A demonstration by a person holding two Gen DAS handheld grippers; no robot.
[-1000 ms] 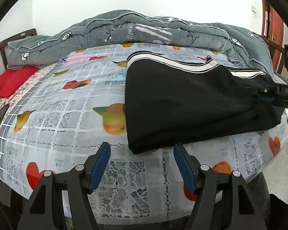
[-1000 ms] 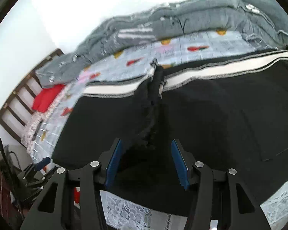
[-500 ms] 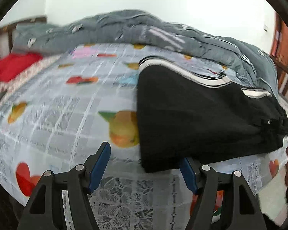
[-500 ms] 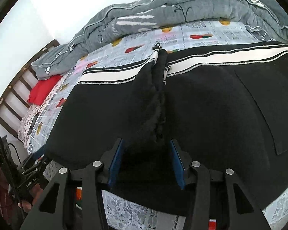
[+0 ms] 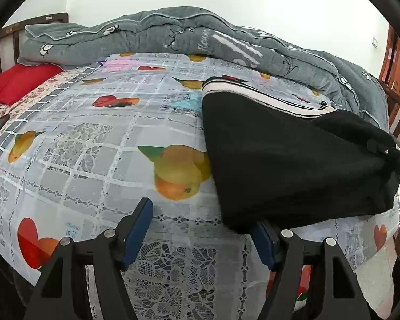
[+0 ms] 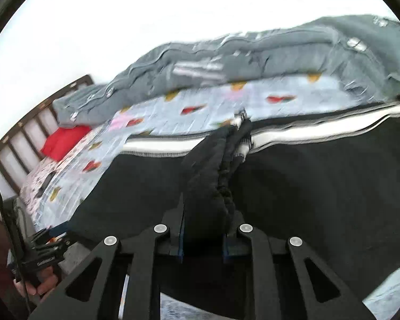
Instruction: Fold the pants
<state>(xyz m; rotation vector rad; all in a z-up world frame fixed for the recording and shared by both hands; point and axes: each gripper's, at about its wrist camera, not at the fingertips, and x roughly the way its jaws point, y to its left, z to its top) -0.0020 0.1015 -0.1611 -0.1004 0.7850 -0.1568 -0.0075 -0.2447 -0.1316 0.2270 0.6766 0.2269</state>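
Right claw [image 6: 202, 242] pinches bunched black pants [image 6: 320, 186]; left claw [image 5: 202, 233] gapes.

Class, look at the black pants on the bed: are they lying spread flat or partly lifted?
Partly lifted. The right gripper is shut on a bunched ridge of the black pants, raising that end above the bedspread.

Right-wrist view blurred — quilt [image 6: 226, 61] smeared

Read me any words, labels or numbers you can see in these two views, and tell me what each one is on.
"flower", partly cut off: pale script on the grey quilt.
Small blue print beside the heart on the bedsheet: too small to read.
White lettering on the left tongs body, seen from the right wrist: blurred, unreadable.
Black pants: no text visible.
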